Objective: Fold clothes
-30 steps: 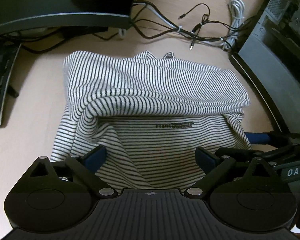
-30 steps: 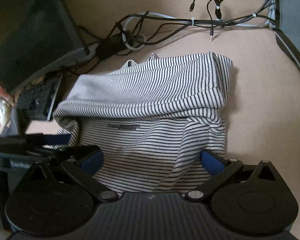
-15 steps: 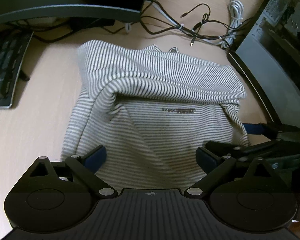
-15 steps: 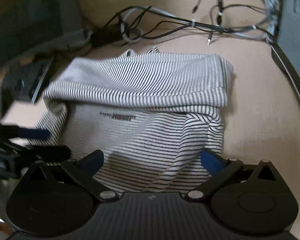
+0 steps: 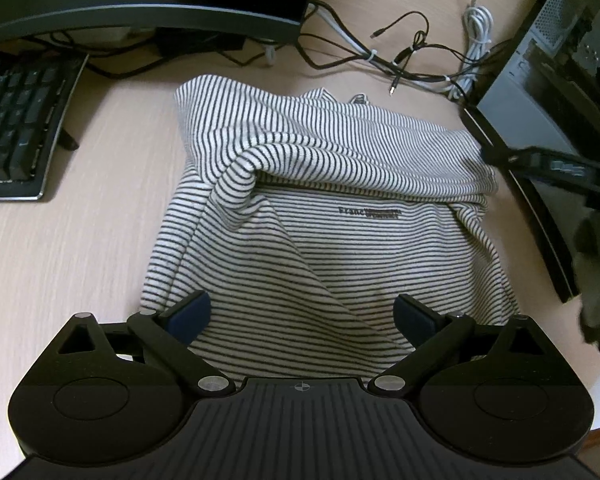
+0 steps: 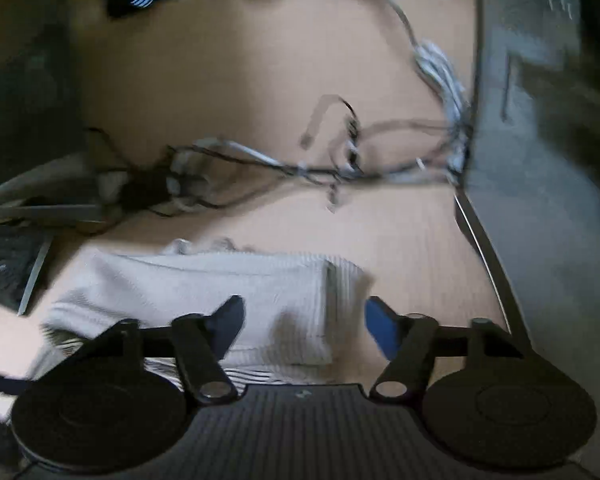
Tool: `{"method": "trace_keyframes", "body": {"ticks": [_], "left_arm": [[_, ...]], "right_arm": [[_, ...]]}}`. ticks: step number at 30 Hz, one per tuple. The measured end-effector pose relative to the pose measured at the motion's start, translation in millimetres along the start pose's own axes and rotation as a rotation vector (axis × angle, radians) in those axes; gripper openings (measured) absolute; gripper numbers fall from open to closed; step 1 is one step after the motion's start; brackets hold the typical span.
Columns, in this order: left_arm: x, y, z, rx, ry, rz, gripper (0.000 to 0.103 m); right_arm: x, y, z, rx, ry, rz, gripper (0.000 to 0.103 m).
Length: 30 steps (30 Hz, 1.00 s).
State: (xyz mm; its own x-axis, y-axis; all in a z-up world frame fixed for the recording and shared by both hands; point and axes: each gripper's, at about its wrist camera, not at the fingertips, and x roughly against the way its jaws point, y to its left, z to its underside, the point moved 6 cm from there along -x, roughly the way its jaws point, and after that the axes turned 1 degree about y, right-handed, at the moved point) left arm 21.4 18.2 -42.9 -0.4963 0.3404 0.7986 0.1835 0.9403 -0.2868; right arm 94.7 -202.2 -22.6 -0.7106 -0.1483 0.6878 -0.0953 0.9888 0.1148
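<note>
Where the pale wood-grain surface (image 5: 72, 248) shows on the left side of the left wrist view, we see it bare between a black keyboard (image 5: 16, 128) at the edge of the frame and the striped shirt (image 5: 320, 240) at centre. We find the shirt lying flat on the surface, its far part folded toward the camera into a thick roll across the body; a small line of dark print sits just below that roll. Our left gripper (image 5: 302, 314) hangs over the near hem with its blue-padded jaws spread wide and nothing between them. Behind the shirt stands the lower edge of a curved dark monitor (image 5: 148, 4), with a tangle of black and white cables (image 5: 412, 56) running along the surface toward a dark computer case (image 5: 560, 80) on the right.

In the right wrist view, which is blurred by motion, we see the right gripper (image 6: 304, 324) with jaws parted and empty, raised above the far right corner of the folded shirt (image 6: 220, 292). The same cables (image 6: 300, 160) and the grey side of the case (image 6: 540, 160) lie beyond it on the tan surface (image 6: 240, 60).
</note>
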Motion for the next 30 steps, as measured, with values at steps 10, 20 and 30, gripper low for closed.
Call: {"method": "trace_keyframes", "body": {"ticks": [10,20,30], "left_arm": [[-1,-3,0,-0.009,0.003,-0.013,0.102],[1,-2,3,-0.012,-0.010,-0.009,0.103],[29,-6,-35,-0.019,-0.114,0.017,0.102]], "right_arm": [[-1,13,-9,0.059,-0.035,-0.045,0.018],[15,-7,-31,0.017,-0.117,0.000,0.018],[16,-26,-13,-0.016,-0.088,0.062,0.032]]}}
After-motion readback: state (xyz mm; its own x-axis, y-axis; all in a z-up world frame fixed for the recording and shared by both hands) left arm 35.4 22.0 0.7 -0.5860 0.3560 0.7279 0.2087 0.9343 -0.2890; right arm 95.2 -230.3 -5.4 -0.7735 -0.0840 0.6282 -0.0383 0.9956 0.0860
